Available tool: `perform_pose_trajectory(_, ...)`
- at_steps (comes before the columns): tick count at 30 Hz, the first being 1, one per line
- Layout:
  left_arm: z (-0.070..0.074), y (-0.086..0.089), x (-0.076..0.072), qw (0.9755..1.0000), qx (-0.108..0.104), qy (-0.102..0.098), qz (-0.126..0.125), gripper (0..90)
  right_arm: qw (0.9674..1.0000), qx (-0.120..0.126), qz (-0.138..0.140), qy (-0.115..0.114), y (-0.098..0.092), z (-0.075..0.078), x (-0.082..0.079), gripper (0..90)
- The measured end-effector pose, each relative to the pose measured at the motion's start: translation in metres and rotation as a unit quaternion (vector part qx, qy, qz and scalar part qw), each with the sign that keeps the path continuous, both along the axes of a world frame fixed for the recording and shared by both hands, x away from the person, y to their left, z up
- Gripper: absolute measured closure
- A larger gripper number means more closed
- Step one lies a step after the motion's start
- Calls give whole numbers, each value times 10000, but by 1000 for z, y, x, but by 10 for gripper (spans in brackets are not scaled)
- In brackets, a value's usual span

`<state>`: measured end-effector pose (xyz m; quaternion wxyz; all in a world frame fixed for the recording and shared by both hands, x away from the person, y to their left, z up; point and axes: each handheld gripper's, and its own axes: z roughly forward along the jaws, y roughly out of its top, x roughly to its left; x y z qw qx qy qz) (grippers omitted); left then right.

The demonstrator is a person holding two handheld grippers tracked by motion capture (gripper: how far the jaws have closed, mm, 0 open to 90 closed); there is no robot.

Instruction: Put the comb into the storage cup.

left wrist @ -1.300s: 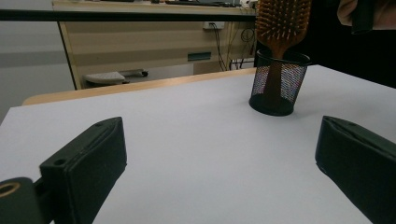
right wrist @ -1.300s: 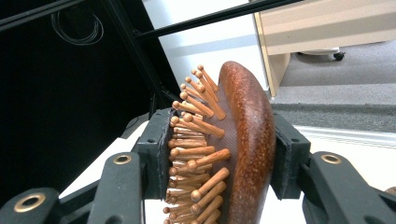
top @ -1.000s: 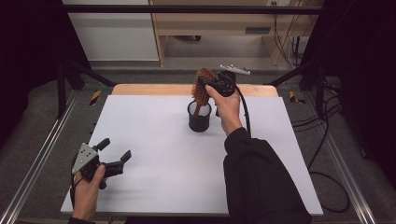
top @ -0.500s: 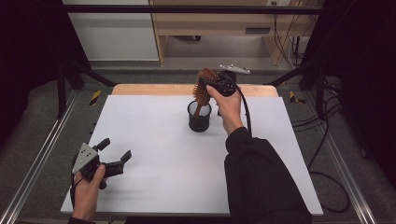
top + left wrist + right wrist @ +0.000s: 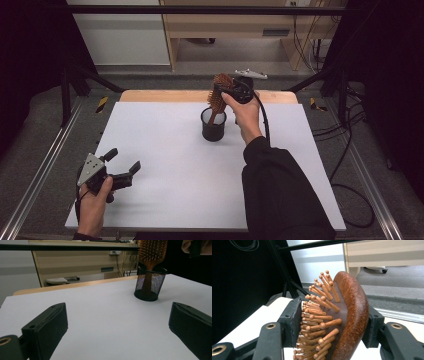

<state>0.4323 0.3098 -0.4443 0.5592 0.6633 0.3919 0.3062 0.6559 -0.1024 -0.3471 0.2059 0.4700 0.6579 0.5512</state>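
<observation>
Left to right, as you sit at the white table point(image 5: 165, 150).

Left: your left gripper point(image 5: 122, 165) rests low over the near left corner of the table, jaws spread wide with nothing between them. In the left gripper view the two black jaws frame bare tabletop, and the cup stands well beyond them. This hand has not shifted over the last second.

Centre: the black mesh cup point(image 5: 213, 125) stands upright toward the far edge of the table. The wooden hairbrush point(image 5: 218, 97) stands in it handle-down, its head leaning above the rim; the left gripper view shows the handle through the mesh point(image 5: 149, 283).

Right: your right gripper point(image 5: 223, 92) is at the brush head, just above the cup. In the right gripper view the head point(image 5: 347, 315) sits between the two jaws, bristle tips toward one pad and the smooth wooden back against the other. The jaws have just been opening, yet the pads look in contact on both sides, so the grip reads as slackened rather than released. The hand itself has kept its place.

Meaning: the brush appears to be seated in the cup already, and you are letting it go. It will likely settle against the rim once the pads clear. Draw the gripper back without catching the bristles.
</observation>
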Motion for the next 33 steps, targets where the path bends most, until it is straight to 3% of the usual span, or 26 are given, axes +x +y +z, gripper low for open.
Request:
perform_pose_trajectory(15,0,0,0,10000,13,1,-2,27,9997,-213,-92,-9,-7,0,2,395)
perform_pose_trajectory(33,0,0,0,10000,12,-13,8,26,9996,-273,-72,0,-11,-1,3,379)
